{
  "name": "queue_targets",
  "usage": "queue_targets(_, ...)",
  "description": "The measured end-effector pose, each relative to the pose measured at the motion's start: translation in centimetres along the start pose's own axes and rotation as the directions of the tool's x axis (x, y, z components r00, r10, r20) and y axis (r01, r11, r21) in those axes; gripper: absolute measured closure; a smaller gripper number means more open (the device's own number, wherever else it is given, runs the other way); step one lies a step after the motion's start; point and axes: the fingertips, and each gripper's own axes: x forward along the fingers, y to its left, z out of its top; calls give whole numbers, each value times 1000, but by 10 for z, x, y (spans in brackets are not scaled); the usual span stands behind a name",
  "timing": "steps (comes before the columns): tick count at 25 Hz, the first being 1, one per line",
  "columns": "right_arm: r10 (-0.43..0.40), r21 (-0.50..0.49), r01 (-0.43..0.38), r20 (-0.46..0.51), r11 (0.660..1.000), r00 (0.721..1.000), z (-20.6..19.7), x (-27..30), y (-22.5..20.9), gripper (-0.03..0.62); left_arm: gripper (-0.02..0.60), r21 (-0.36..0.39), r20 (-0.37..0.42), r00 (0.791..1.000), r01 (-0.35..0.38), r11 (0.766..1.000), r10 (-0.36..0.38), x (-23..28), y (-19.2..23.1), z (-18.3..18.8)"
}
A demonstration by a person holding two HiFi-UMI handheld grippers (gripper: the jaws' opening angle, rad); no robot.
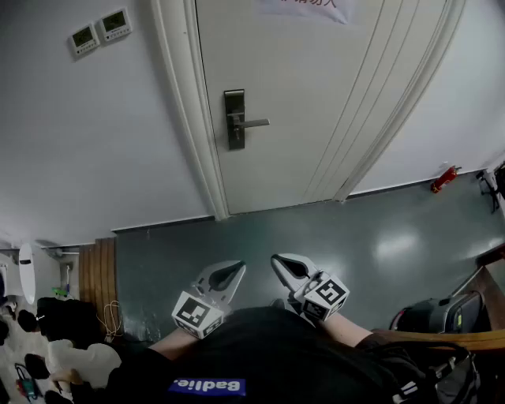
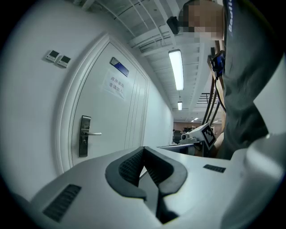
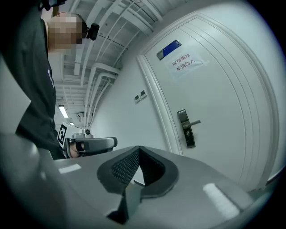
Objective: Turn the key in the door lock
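Observation:
The white door (image 1: 316, 95) is closed and carries a dark lock plate (image 1: 234, 120) with a lever handle (image 1: 252, 123). From this far off I cannot make out a key. The plate also shows in the left gripper view (image 2: 84, 136) and the right gripper view (image 3: 187, 129). My left gripper (image 1: 235, 270) and right gripper (image 1: 280, 262) are held close to my body, well short of the door and pointing level at it. In both gripper views the left gripper (image 2: 143, 150) and the right gripper (image 3: 139, 150) have their jaws shut tip to tip with nothing between them.
Two wall controllers (image 1: 99, 31) hang left of the door frame (image 1: 193, 118). A paper notice (image 1: 304, 6) is stuck on the door. A red extinguisher (image 1: 444, 180) lies by the right wall, a dark bag (image 1: 438, 316) sits at lower right, and clutter fills the lower left corner.

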Motion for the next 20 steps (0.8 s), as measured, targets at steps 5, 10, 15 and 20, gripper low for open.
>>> queue_targets(5,2,35,-1,-21,999,1000,4,1,3,594,575,-1,-3,1000,-2,1000,2,2,0,0)
queue_targets(10,15,36,-15,1,999,1000,6,1,0,594,575,5,-7,1000,-9,1000,9,5,2,-2)
queue_targets(15,23,19,-23,7,1000,1000,9,2,-10,592,575,11,-16,1000,-23,1000,23,17,6,-1)
queue_targets(20,57,11,-58,30,998,998,21,-6,-26,592,575,23,-15,999,-46,999,46,37,2,2)
